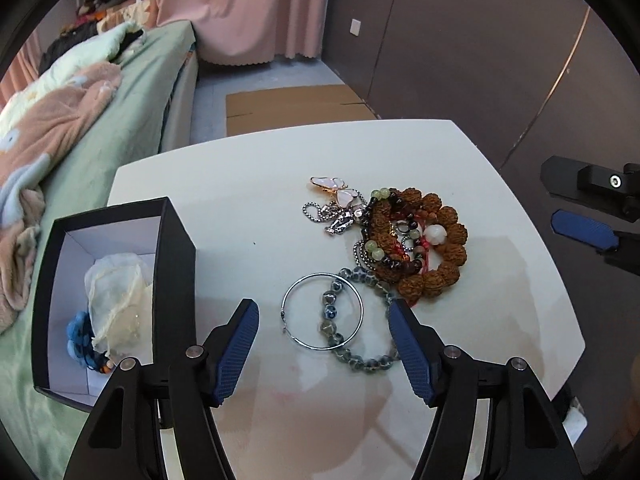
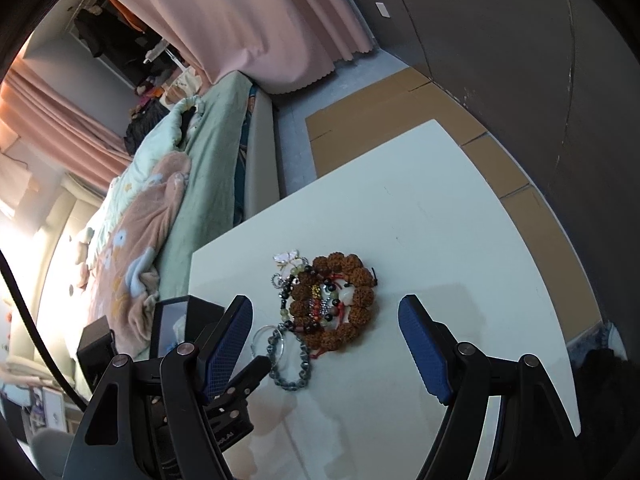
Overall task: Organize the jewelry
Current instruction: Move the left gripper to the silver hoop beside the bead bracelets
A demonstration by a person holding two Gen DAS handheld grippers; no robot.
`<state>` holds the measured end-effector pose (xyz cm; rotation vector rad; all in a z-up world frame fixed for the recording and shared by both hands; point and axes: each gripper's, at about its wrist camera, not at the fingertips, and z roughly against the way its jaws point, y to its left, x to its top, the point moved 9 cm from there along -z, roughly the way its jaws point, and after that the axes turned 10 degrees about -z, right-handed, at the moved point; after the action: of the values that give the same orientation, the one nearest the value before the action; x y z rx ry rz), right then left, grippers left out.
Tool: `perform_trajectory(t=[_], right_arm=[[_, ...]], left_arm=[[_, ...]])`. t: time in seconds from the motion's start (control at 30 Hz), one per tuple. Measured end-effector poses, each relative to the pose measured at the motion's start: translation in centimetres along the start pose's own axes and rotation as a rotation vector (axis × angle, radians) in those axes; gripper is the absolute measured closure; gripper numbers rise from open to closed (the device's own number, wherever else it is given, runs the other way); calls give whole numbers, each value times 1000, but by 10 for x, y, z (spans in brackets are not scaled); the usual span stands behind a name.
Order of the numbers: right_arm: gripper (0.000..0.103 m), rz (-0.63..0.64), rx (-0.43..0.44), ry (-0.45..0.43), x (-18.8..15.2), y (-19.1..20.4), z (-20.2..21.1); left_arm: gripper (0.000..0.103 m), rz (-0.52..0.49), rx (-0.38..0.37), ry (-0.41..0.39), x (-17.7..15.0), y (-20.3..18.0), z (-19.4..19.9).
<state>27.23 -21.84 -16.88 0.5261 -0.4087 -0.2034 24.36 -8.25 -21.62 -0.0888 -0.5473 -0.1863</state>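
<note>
A pile of jewelry lies on the white table (image 1: pixel 248 208): a brown seed-bead bracelet (image 1: pixel 440 280), a butterfly pendant (image 1: pixel 336 190) on a silver chain, a silver hoop (image 1: pixel 322 311) and a grey bead bracelet (image 1: pixel 364 360). The pile also shows in the right wrist view (image 2: pixel 332 304). My left gripper (image 1: pixel 323 346) is open, just above the hoop and grey beads, empty. My right gripper (image 2: pixel 326 344) is open and empty, short of the pile; it also shows in the left wrist view (image 1: pixel 588 216). A black box (image 1: pixel 176 248) at the table's left holds a white pouch (image 1: pixel 116 296) and blue beads (image 1: pixel 78 336).
A bed (image 1: pixel 132 128) with green sheet and pink blanket lies left of the table. Flat cardboard (image 1: pixel 296 108) lies on the floor beyond the table. A dark wall (image 1: pixel 480 40) stands to the right, pink curtains (image 1: pixel 248 8) behind.
</note>
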Motion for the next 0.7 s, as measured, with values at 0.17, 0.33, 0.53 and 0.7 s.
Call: perform_trajectory(t=[0.17, 0.33, 0.53, 0.7], right_arm=[[27, -22, -10, 20, 0, -5, -7], [27, -34, -12, 27, 0, -8, -8], [27, -45, -16, 30, 1, -11, -8], [27, -44, -19, 33, 0, -11, -8]], left_arm=[[35, -31, -36, -29, 4, -13, 3], [35, -58, 20, -14, 5, -14, -4], [35, -78, 69, 35, -1, 0, -5], [35, 24, 95, 45, -4, 38, 4]])
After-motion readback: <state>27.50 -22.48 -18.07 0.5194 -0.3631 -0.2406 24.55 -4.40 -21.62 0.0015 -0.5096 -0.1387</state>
